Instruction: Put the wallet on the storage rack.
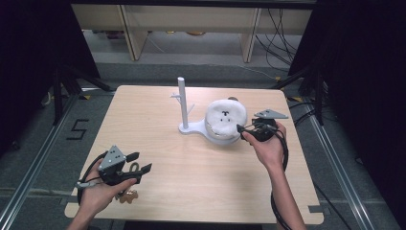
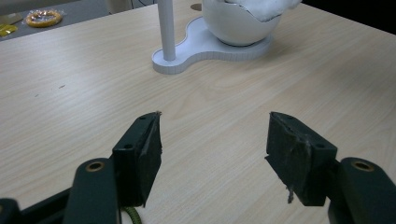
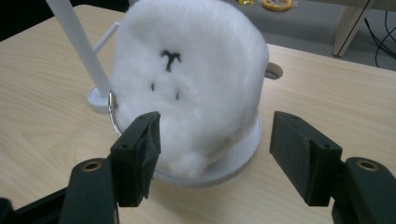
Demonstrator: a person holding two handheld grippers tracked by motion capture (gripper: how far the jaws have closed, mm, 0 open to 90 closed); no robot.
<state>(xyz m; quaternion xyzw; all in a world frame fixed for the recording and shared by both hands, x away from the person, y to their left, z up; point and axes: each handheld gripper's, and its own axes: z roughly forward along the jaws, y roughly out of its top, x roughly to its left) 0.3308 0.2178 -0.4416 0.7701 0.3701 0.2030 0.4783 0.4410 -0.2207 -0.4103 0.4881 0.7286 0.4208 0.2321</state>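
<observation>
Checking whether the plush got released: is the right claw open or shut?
Open. The right claw has its jaws spread wide, with neither pad pressing the white plush toy in the bowl.

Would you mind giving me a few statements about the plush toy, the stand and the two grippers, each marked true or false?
1. The white plush toy sits in the bowl on the white stand. True.
2. The right gripper is clamped on the plush toy. False: its jaws stand open, one on either side of the toy's lower part, and the pads do not press on it.
3. The left gripper holds nothing. True: its jaws are open over bare table.
4. The stand's post lies flat on the table. False: it stands upright beside the bowl.
5. The plush toy has dark marks stitched on its front. True.
</observation>
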